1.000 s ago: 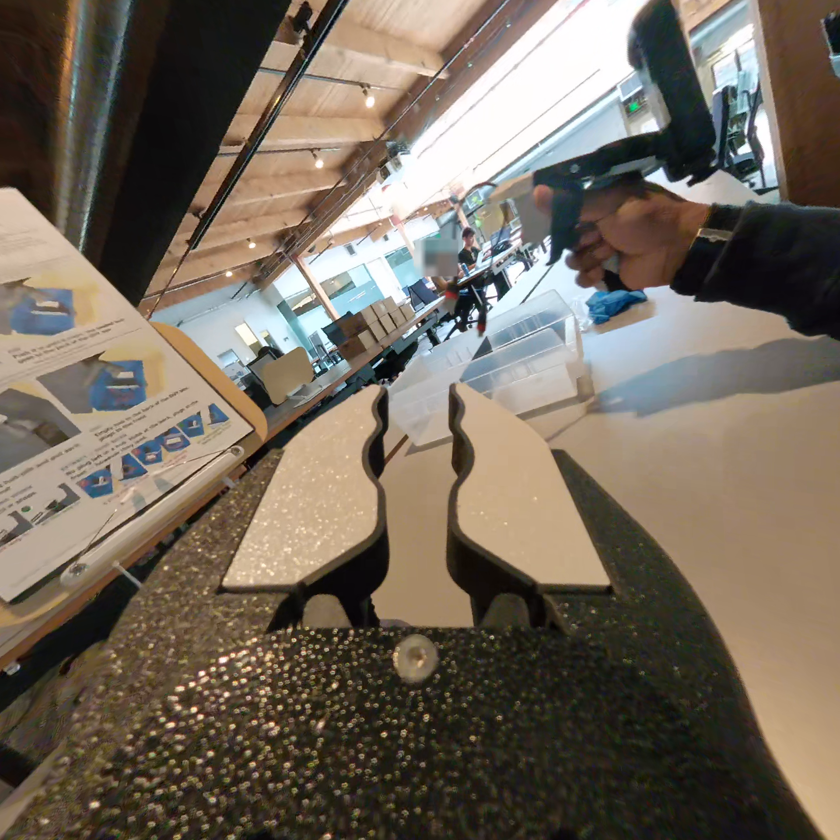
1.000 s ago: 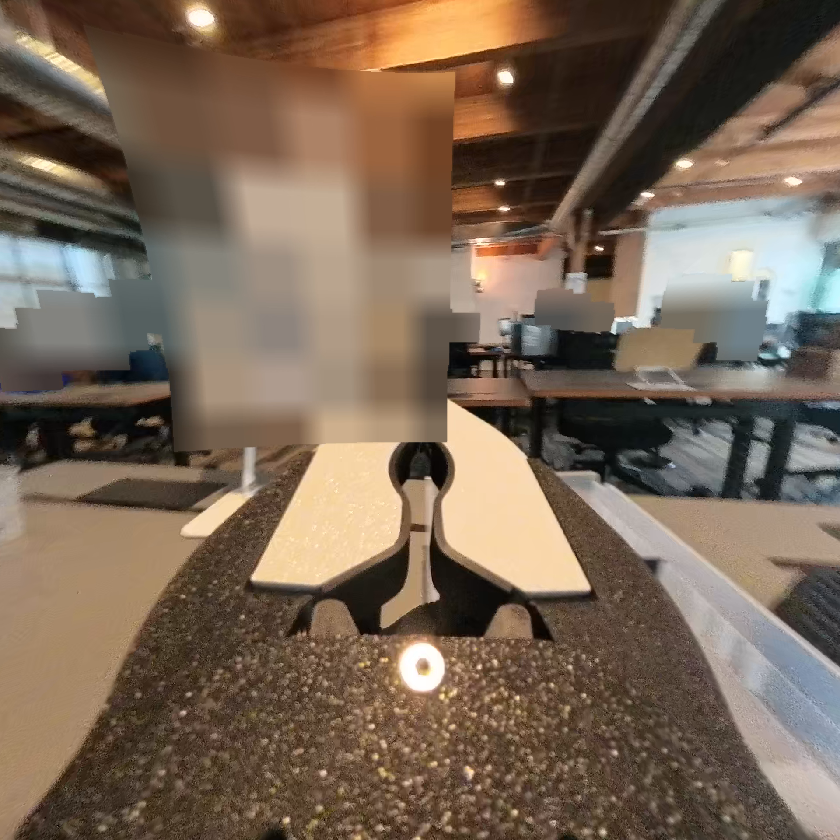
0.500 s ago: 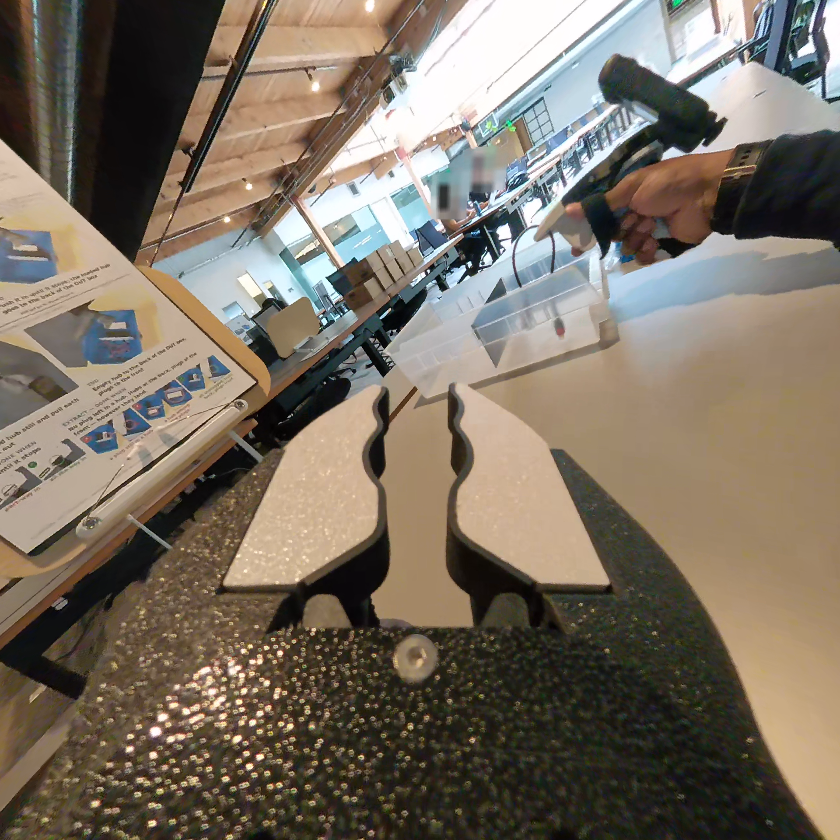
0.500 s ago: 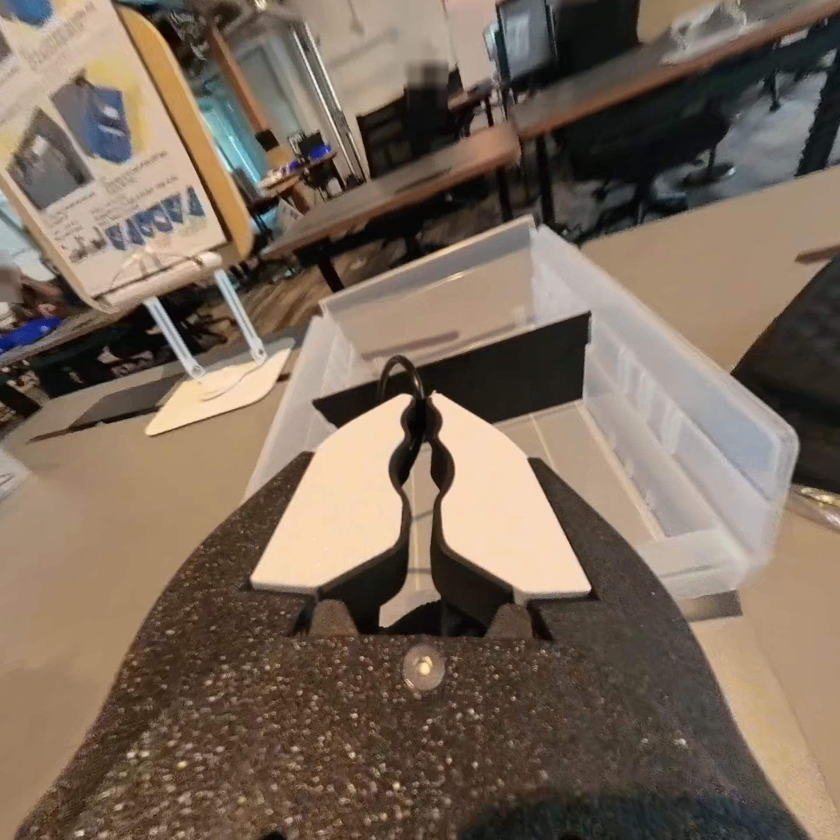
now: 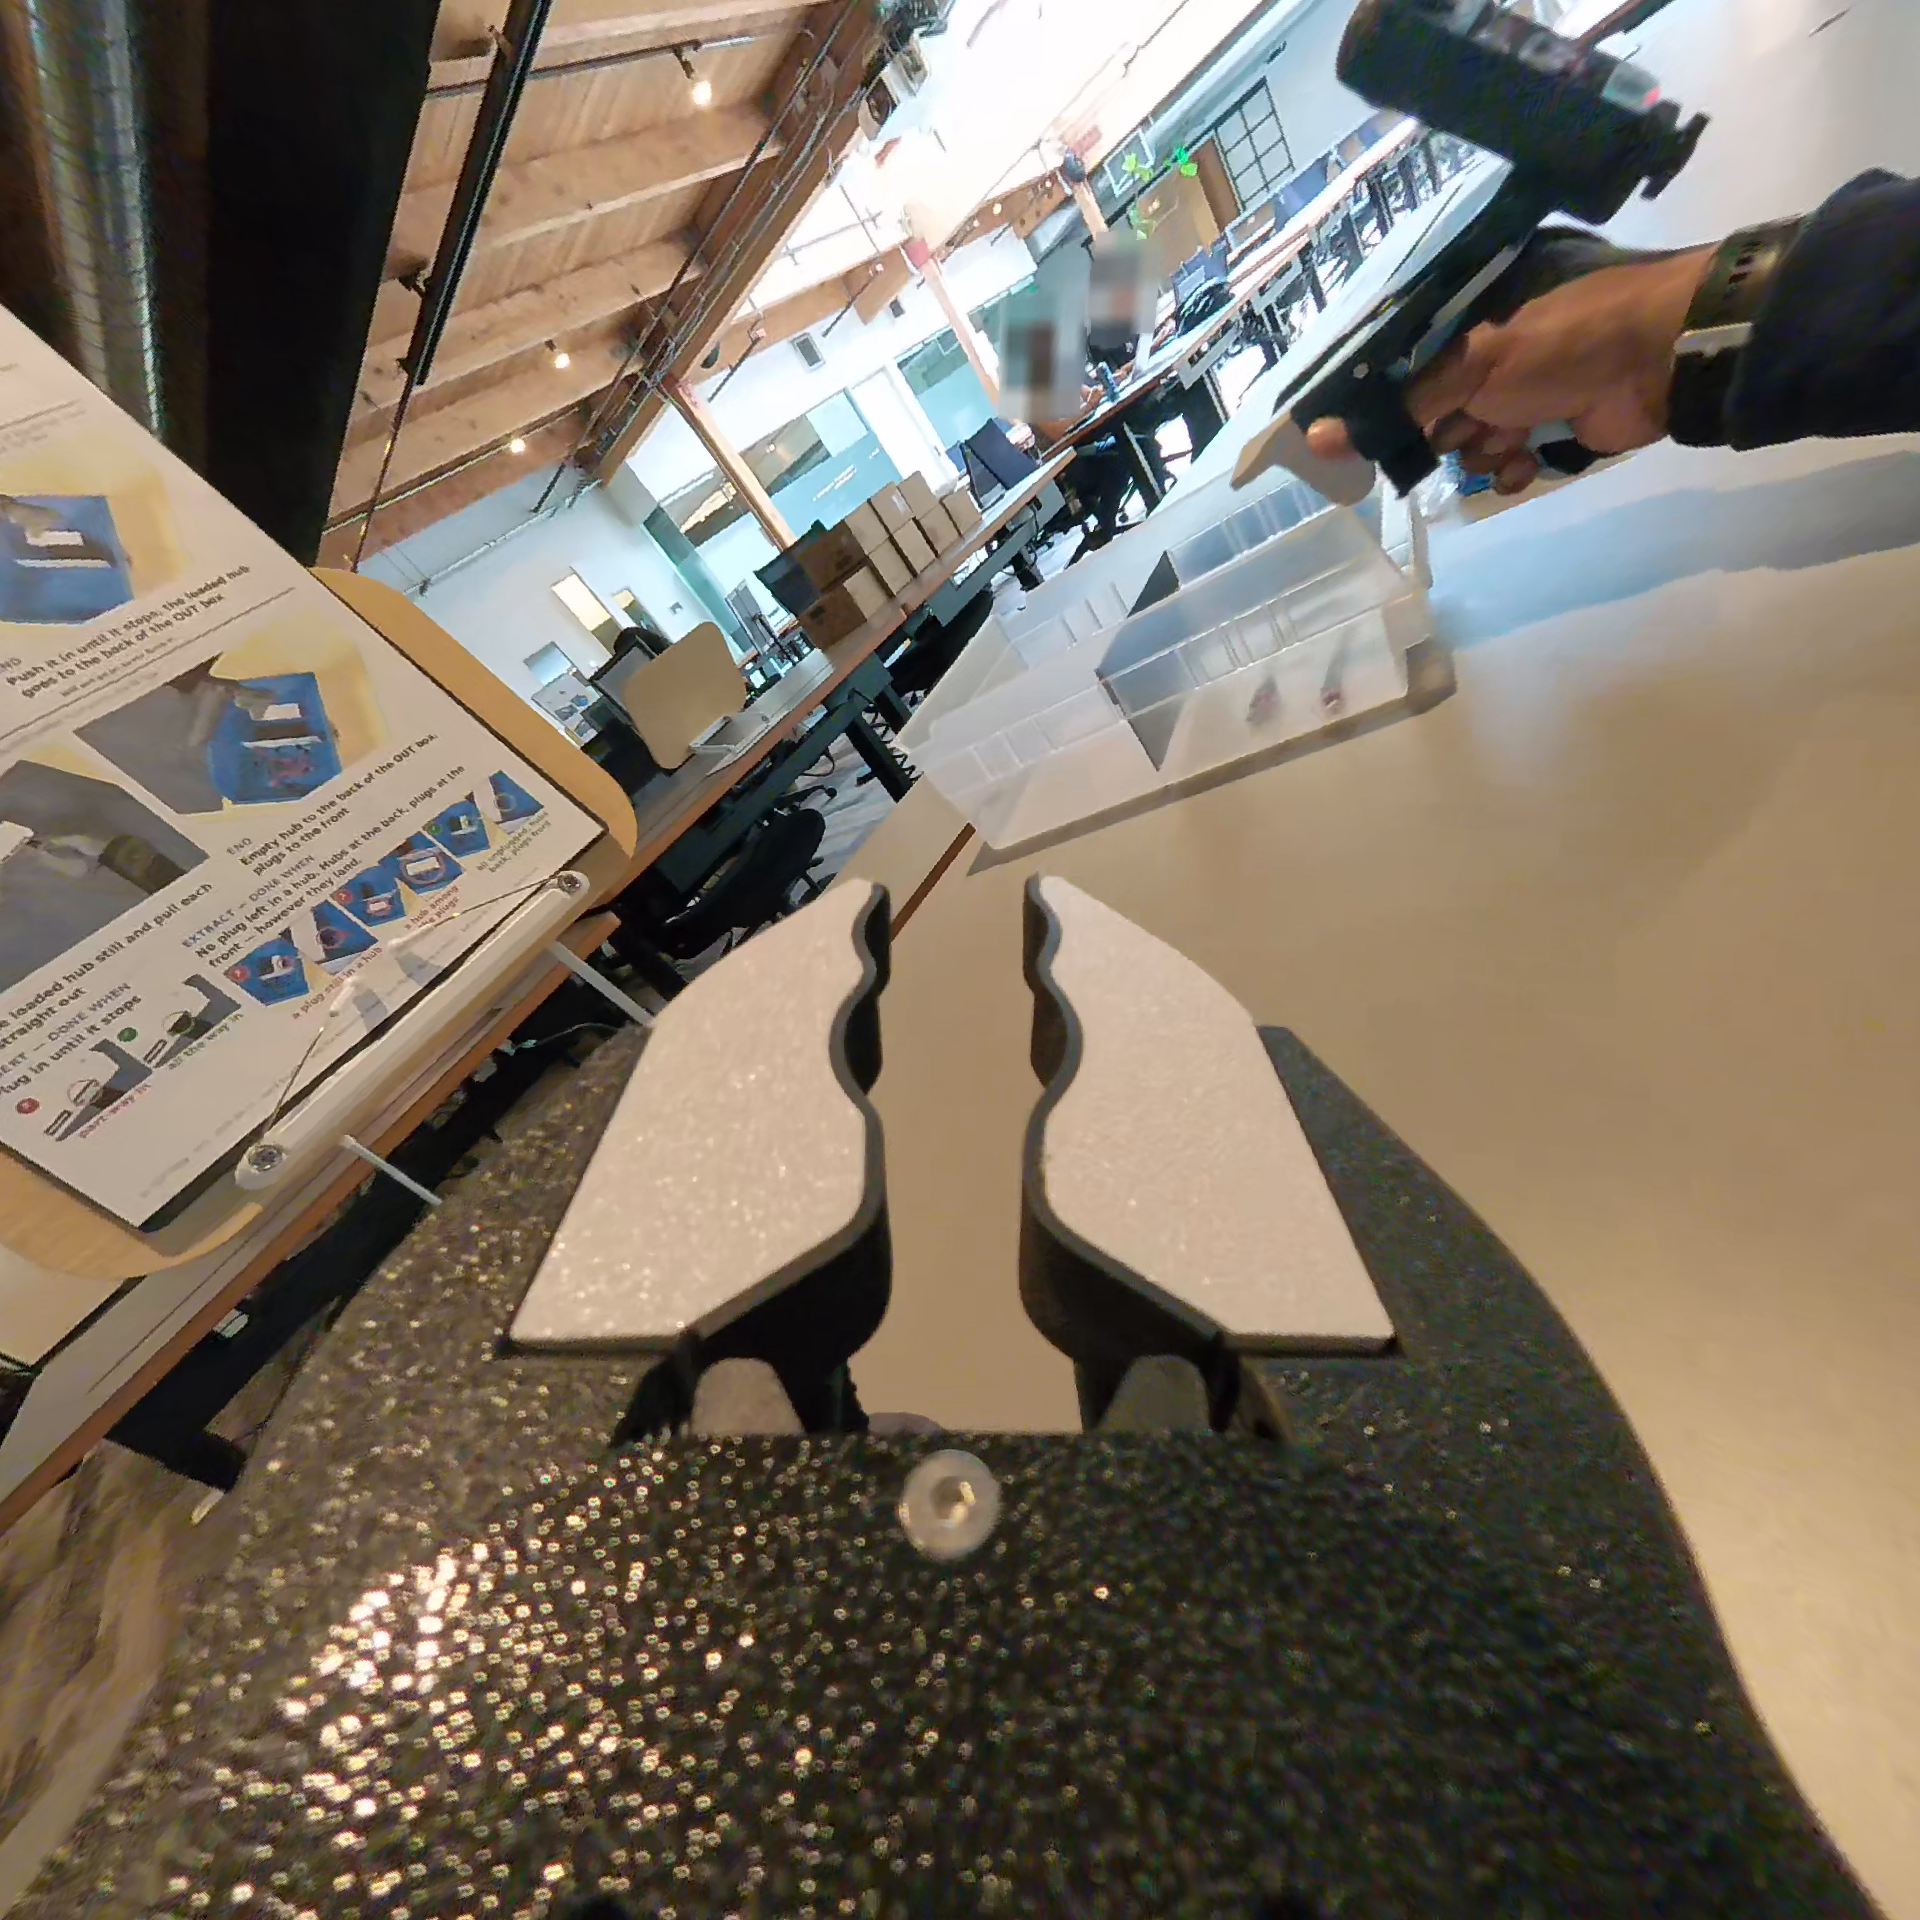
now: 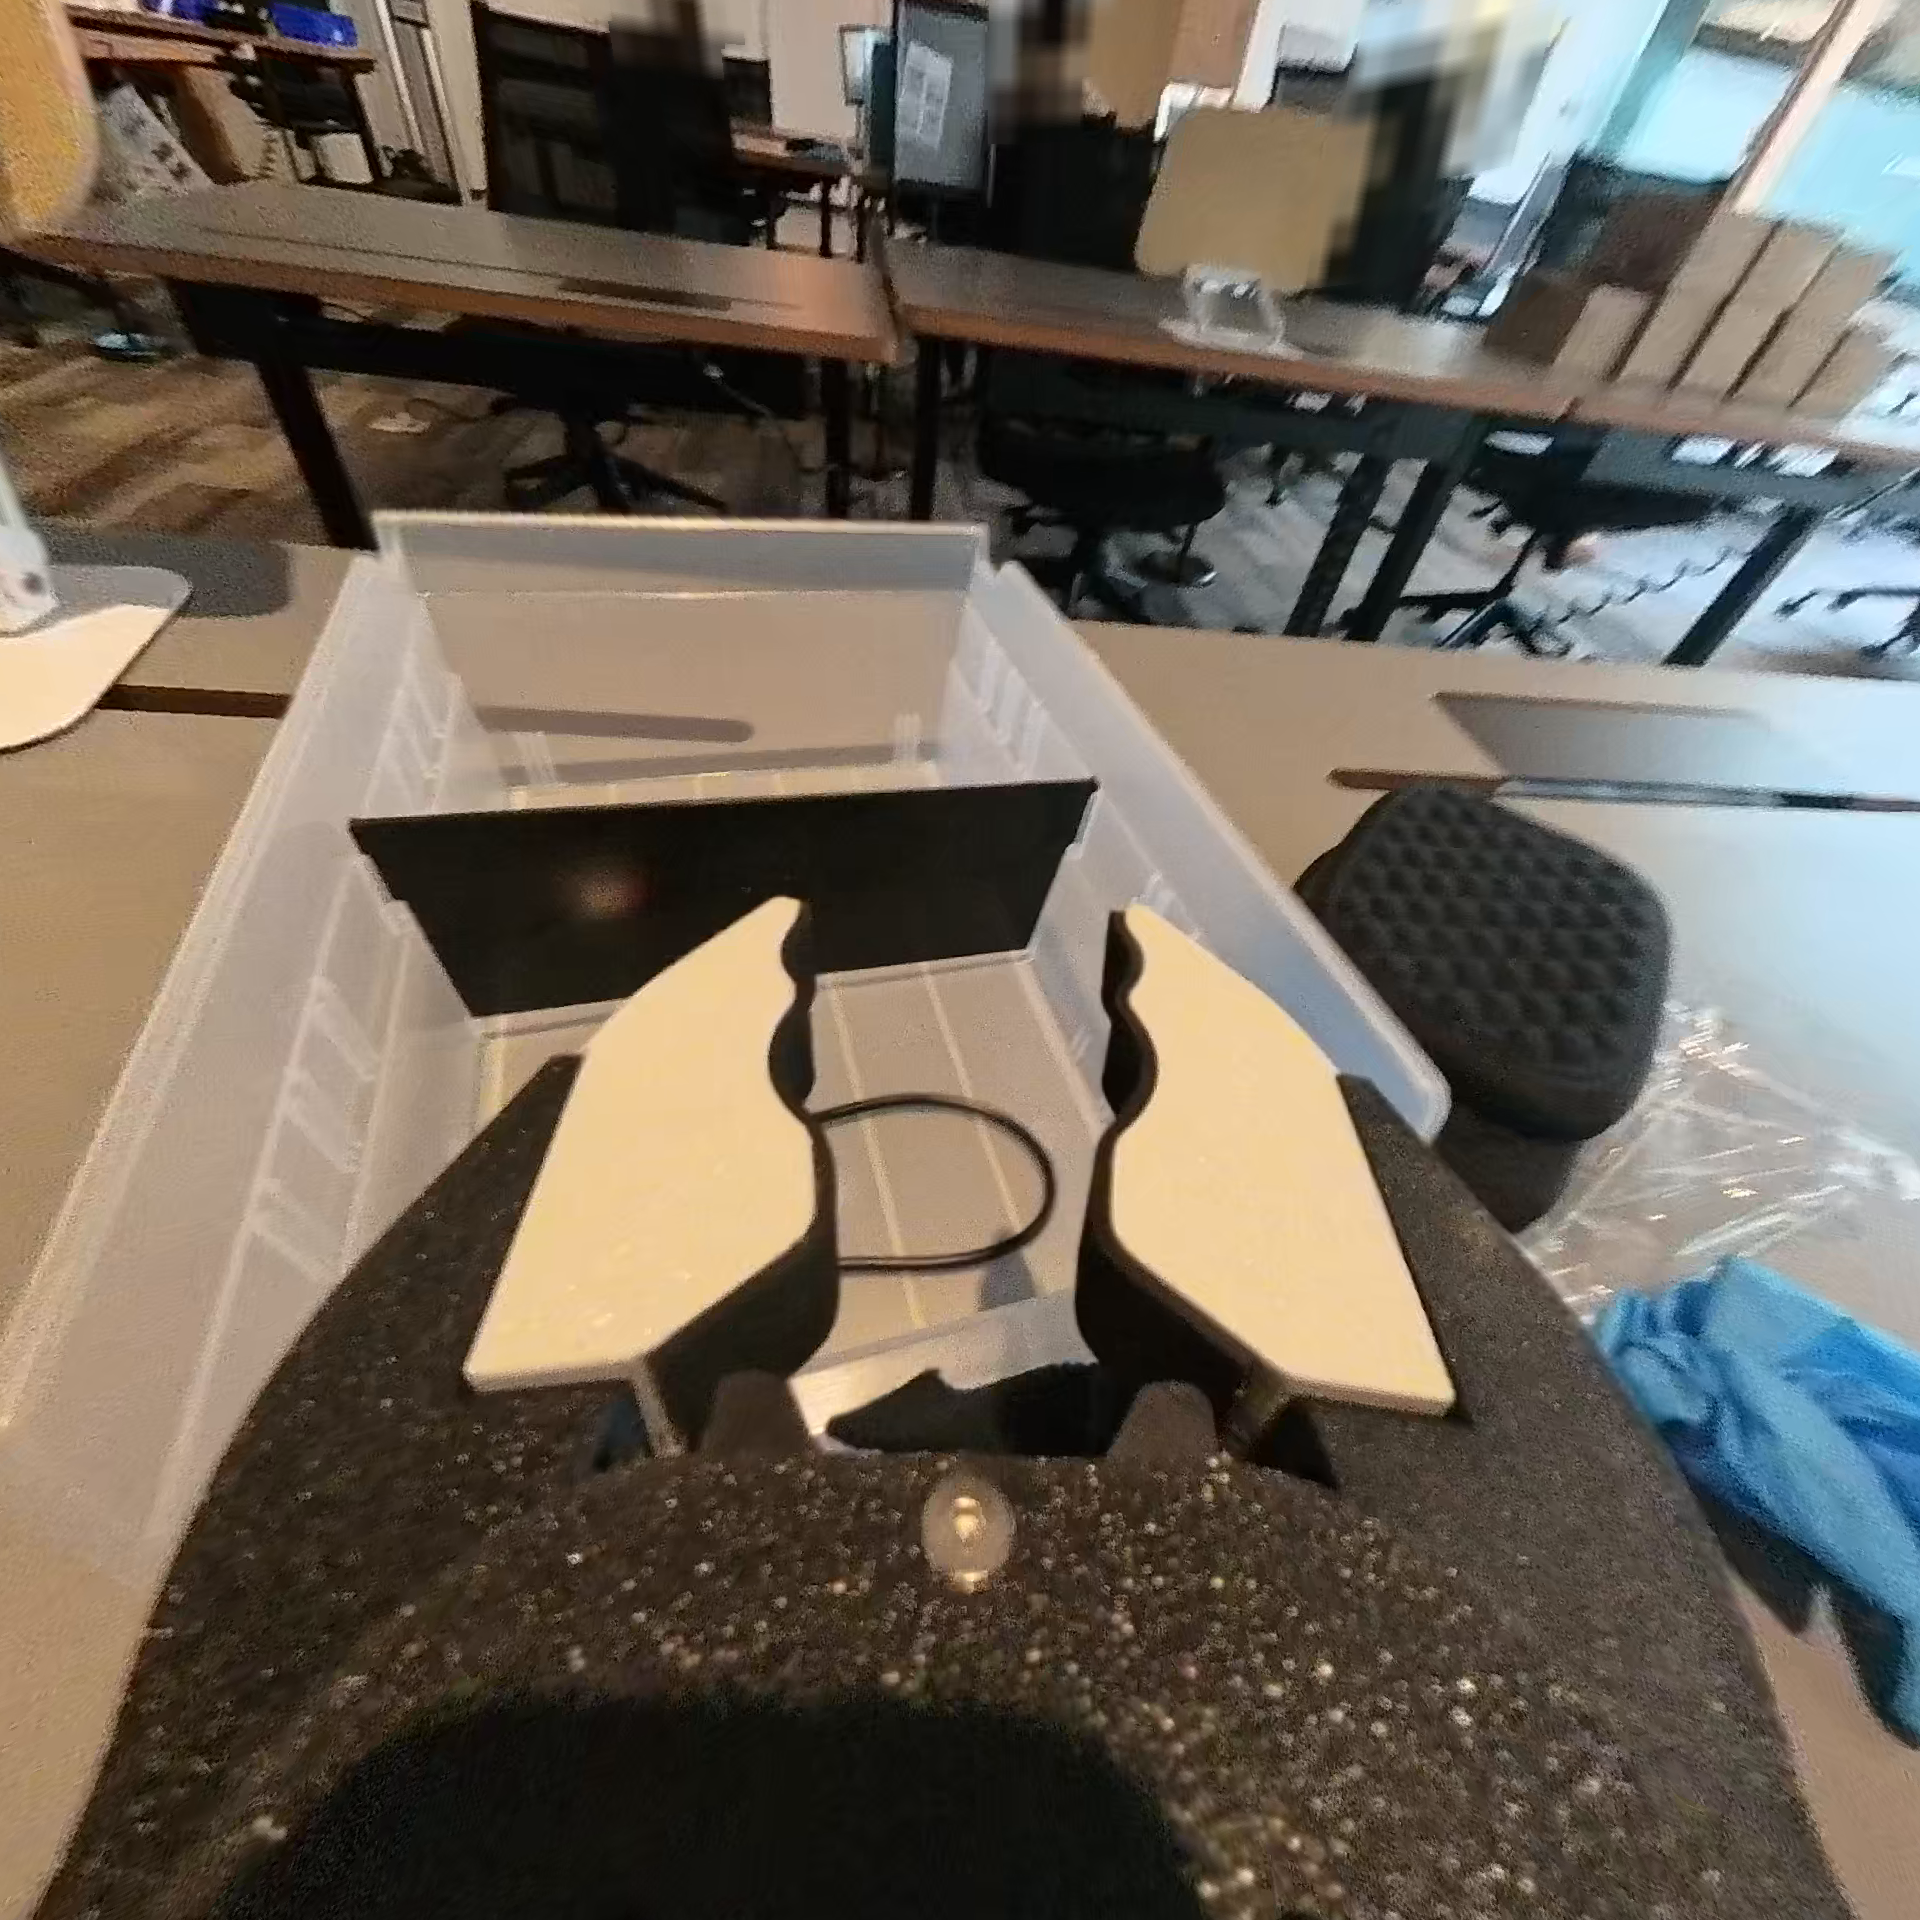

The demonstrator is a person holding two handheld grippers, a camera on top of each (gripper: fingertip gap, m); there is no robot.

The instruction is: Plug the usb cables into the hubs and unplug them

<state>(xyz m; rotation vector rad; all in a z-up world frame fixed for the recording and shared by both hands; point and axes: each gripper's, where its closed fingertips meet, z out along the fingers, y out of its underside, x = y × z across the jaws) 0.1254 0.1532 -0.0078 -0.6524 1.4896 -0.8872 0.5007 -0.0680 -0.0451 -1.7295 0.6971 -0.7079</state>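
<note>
Bright daylight, wide-angle warp, right view blurred

Smooth beige worktop (image 6: 1558,727), carrying a clear plastic bin (image 6: 260,1039) with a black divider — just to its right a black dimpled foam pad (image 6: 1486,956), crinkled clear film (image 6: 1704,1174), a crumpled blue cloth (image 6: 1787,1423). Far left, a white stand foot (image 6: 62,665).

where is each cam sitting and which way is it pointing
Left wrist view: sits on the left gripper, low over the table, facing along it to the clear bin; shows its own open fingers plus the person's right hand.
Right wrist view: sits on the right gripper, tilted down into the clear bin, where a black cable lies; shows only its own open fingers.
Shared: the clear bin, the table.
</note>
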